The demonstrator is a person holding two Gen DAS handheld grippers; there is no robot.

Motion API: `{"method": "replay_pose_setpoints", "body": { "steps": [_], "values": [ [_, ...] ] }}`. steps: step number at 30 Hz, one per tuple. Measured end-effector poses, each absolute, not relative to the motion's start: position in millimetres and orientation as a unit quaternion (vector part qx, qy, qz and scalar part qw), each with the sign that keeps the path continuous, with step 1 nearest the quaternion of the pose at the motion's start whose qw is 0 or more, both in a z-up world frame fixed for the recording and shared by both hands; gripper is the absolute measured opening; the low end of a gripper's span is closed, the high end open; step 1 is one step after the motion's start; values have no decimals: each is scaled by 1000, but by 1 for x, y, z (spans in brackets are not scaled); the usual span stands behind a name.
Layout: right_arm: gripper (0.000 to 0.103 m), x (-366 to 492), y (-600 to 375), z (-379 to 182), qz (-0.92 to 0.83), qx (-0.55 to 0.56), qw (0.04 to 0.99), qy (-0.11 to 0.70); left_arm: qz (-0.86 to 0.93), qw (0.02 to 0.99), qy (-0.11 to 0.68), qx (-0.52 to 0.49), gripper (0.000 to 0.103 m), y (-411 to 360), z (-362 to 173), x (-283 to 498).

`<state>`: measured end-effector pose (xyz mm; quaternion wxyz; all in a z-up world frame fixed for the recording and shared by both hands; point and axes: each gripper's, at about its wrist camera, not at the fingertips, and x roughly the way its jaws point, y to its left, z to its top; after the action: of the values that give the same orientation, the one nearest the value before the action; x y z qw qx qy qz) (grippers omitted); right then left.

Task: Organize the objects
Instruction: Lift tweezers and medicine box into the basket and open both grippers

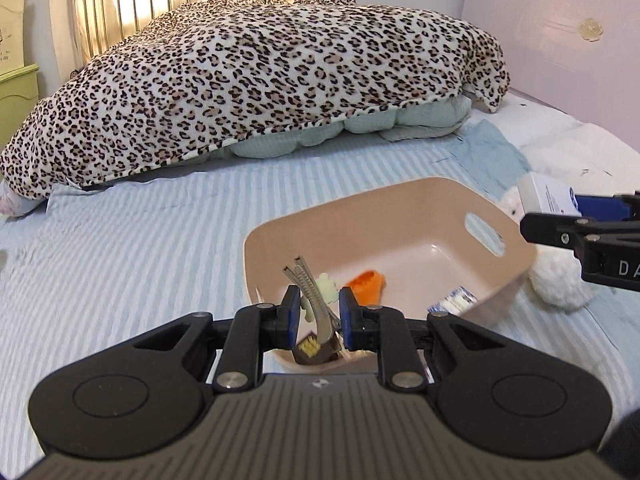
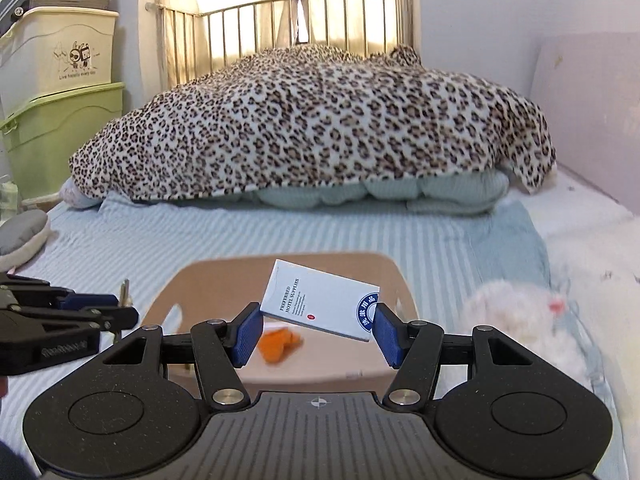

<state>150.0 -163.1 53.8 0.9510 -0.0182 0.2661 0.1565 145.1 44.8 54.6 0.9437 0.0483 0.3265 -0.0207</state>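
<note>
A beige plastic basket point(image 1: 516, 264) stands on the striped bed sheet; it also shows in the right wrist view point(image 2: 200, 280). Inside lie an orange piece point(image 1: 366, 284), a brown brush point(image 1: 316, 350) and a blue-white packet point(image 1: 458, 300). My left gripper point(image 1: 319, 314) is over the basket's near rim, shut on a grey hair clip point(image 1: 310, 292) with a pale charm. My right gripper point(image 2: 318, 330) holds a white box printed "Preferred Hotel Supplies" point(image 2: 316, 306) above the basket, tilted. The right gripper also shows at the left wrist view's right edge point(image 1: 580, 224).
A leopard-print blanket point(image 1: 260, 80) over a pale quilt fills the far half of the bed. A white plush toy point(image 2: 516, 316) lies right of the basket. Storage bins point(image 2: 60, 92) stand at the left, a grey cushion point(image 2: 20, 236) beside them. A pink headboard point(image 1: 560, 40) is at the right.
</note>
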Motion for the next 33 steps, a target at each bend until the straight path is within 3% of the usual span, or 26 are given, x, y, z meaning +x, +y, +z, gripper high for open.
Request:
{"method": "replay_pose_setpoints", "body": {
  "steps": [21, 23, 26, 27, 29, 33],
  "values": [
    [57, 243, -118, -36, 143, -52, 912, 380, 2, 896, 442, 48, 26, 31, -41, 248],
    [62, 244, -117, -41, 143, -54, 909, 387, 2, 895, 443, 49, 28, 31, -42, 246],
    [67, 239, -120, -38, 142, -47, 912, 381, 7, 899, 435, 54, 38, 29, -38, 242],
    [72, 236, -122, -35, 142, -44, 914, 378, 8, 902, 429, 54, 50, 30, -34, 238],
    [77, 232, -126, -28, 143, -37, 917, 371, 11, 908, 415, 51, 60, 30, -24, 230],
    [80, 213, -136, -10, 137, -39, 924, 355, 11, 915, 402, 45, 68, 32, -6, 210]
  ]
}}
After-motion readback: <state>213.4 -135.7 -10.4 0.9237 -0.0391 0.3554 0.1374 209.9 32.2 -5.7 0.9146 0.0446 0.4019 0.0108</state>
